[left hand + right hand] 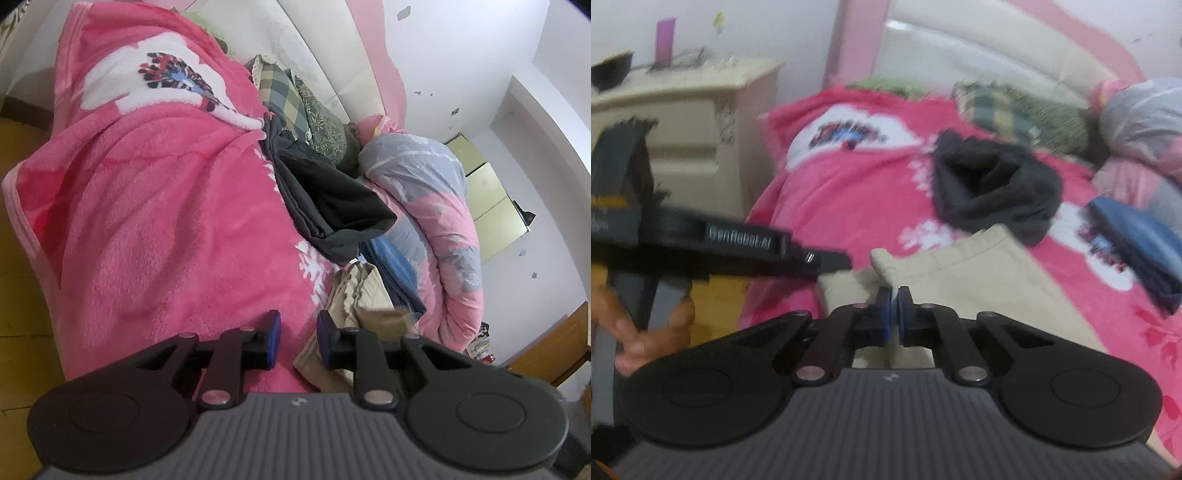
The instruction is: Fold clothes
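Soft, light beige trousers (979, 273) on bed (166, 221): best pinched at waistband. Right gripper (894, 295) nipping waistband edge; left gripper (298, 332) spread.

Beige trousers (979, 273): lie flat on the bed, elastic gathered waistband (349, 291) visible, waist edge partly turned up in the right wrist view. Black garment (332, 206): loose rumpled heap just beyond the trousers, edges overlapping itself. Blue garment (1137, 243): folded, with a darker layer underneath, lying beside the black heap and the trousers.
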The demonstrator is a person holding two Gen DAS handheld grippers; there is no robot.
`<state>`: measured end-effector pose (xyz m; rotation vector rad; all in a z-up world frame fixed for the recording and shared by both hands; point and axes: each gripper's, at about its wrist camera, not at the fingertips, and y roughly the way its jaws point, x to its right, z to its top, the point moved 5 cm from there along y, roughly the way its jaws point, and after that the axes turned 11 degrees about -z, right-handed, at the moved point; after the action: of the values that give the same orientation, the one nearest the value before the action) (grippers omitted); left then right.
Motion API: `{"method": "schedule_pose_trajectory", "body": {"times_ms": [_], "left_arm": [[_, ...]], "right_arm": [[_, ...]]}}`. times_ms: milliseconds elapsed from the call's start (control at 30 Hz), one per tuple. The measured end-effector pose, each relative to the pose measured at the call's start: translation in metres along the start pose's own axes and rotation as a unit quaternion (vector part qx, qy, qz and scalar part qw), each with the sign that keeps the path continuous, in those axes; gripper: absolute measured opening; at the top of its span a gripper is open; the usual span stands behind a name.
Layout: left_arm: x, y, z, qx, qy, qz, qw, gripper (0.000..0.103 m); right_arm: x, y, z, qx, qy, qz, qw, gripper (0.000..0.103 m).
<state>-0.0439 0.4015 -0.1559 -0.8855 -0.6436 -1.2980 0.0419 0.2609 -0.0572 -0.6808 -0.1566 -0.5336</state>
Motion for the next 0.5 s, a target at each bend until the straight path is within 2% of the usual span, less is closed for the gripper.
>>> {"method": "schedule_pose_trajectory", "body": {"times_ms": [233,500], "left_arm": [[-0.001,0.001,-0.002,-0.003,-0.002,-0.001,1.0000,0.022],[-0.001,0.002,-0.002,-0.003,-0.003,0.001,1.0000,0.021]], "right_arm": [[0.005,-0.010,0.016,0.033,0.022,-0.008,0.999,0.001],[-0.020,0.002,0.001,0.016,-0.005,0.001,1.000,0.001]]}}
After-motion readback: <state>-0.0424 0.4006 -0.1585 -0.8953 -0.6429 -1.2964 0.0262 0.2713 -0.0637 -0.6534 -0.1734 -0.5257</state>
